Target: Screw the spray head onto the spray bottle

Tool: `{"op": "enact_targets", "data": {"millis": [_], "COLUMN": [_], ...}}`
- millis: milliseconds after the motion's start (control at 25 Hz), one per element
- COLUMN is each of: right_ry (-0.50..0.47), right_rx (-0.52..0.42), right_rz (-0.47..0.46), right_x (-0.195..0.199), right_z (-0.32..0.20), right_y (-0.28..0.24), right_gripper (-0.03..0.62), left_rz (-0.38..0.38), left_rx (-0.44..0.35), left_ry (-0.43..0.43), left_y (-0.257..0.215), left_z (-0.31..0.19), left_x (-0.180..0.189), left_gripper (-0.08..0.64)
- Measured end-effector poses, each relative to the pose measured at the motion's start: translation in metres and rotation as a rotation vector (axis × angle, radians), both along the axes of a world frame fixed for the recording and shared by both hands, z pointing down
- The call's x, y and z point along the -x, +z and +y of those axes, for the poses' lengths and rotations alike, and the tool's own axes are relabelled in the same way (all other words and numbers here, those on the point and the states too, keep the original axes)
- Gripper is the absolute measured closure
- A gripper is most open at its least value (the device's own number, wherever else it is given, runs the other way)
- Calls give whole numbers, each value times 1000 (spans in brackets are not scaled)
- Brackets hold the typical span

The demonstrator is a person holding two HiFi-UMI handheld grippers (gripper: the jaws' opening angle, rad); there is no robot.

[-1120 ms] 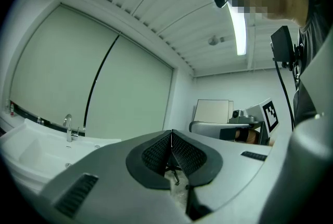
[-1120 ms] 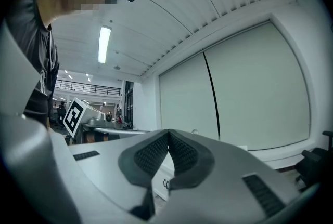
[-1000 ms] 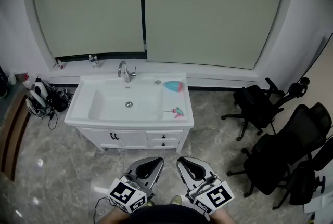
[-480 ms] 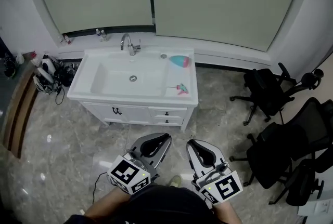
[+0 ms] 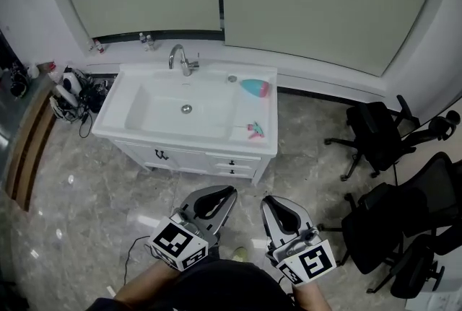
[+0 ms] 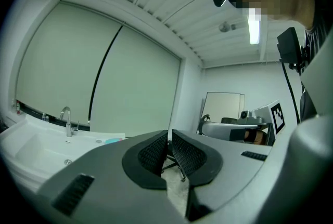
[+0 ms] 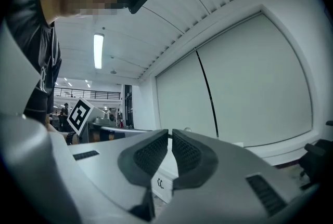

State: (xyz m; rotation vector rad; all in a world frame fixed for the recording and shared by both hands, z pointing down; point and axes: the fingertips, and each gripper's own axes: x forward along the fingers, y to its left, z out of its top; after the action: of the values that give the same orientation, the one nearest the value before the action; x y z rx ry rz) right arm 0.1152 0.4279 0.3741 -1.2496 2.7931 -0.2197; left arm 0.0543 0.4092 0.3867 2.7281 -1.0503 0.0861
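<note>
The left gripper [image 5: 214, 195] and right gripper [image 5: 279, 205] stayed pressed together, empty. Versus 1 second earlier, the sink [image 5: 173, 144], spray bottle [image 5: 254, 88] and spray head [image 5: 254, 130] sat farther up the head view.

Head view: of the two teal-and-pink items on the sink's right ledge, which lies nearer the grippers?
The small spray head, by the ledge's front edge; the larger rounded bottle lies farther back.

Nearer sink [image 5: 189, 137] — left gripper [image 5: 219, 192], right gripper [image 5: 272, 200]
</note>
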Motion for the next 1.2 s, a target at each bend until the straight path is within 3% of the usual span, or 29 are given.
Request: {"op": "enact_targets", "data": {"millis": [400, 760, 1000, 1200], "right_ry": [87, 196, 222, 183], "right_rx": [27, 99, 162, 176], "right_rz": [56, 105, 114, 125], "right_x": [29, 50, 24, -17], "right_z": [-136, -256, -315, -377], "right_y": [6, 39, 67, 95], "right_gripper": [591, 591, 590, 575], "left_rz": [32, 6, -2, 10], "left_rx": [23, 128, 215, 321], "left_ry": [96, 202, 196, 100], "left_y": [11, 61, 96, 133], "left_z": [-146, -284, -355, -431], "left_x": [23, 33, 6, -30], "left_gripper": [554, 538, 518, 504]}}
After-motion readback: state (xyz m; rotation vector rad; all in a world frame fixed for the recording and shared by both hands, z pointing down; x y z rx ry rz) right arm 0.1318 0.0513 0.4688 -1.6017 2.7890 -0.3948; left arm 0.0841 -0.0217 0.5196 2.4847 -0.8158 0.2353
